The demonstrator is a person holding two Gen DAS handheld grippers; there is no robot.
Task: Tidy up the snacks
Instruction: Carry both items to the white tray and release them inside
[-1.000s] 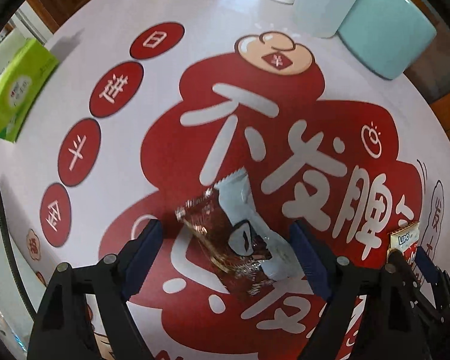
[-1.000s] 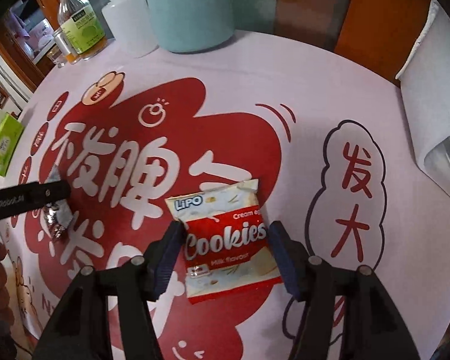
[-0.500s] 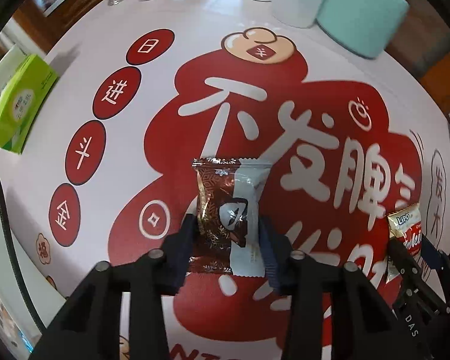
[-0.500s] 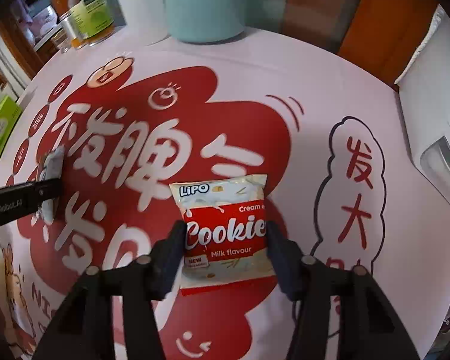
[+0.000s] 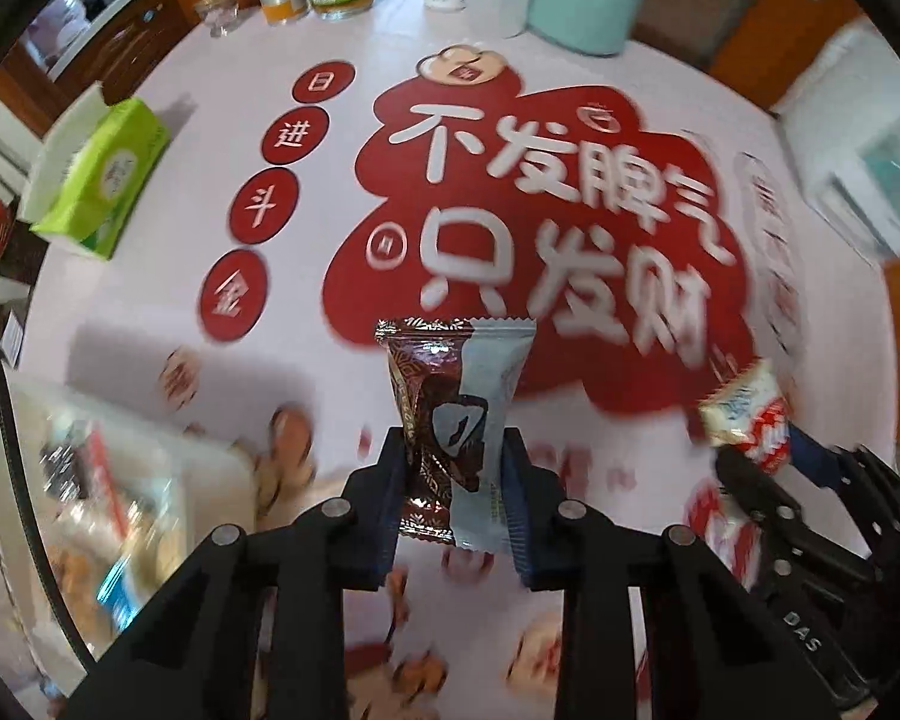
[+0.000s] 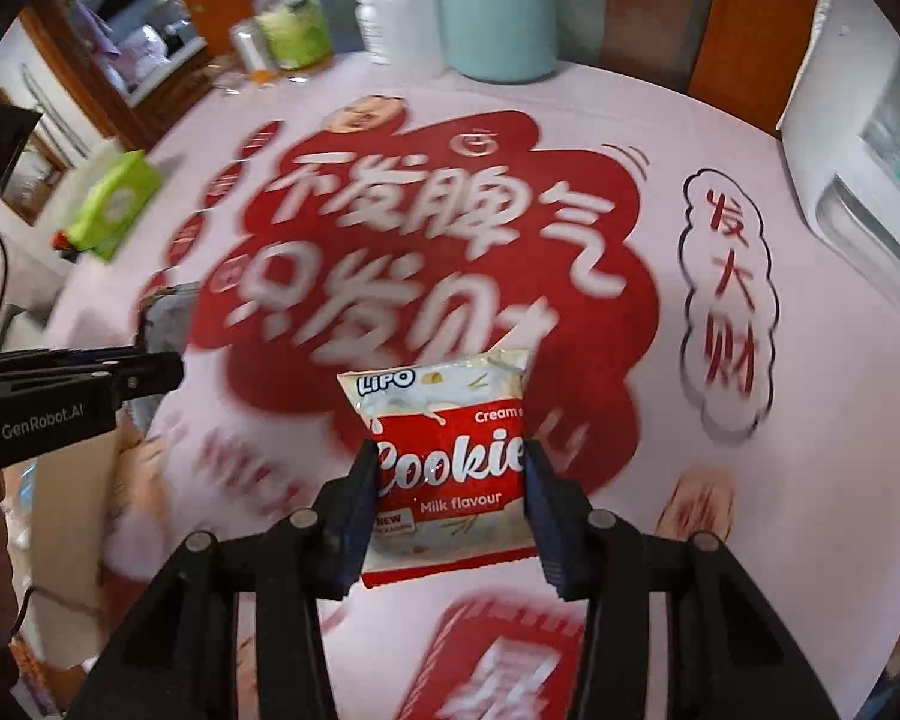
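Between left fingers (image 5: 453,483), wrapped snack (image 5: 459,420), clamped

Home dining table (image 5: 570,90), wooden cabinets (image 6: 168,60).

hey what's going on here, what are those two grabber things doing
A person is sorting snacks with a handheld gripper in each hand. The left gripper is shut on a brown and pale blue candy packet, held up off the red and white printed tablecloth. The right gripper is shut on a Lipo cookies pack, also lifted. Both views are motion-blurred, so the packs are being carried; where to is not clear.
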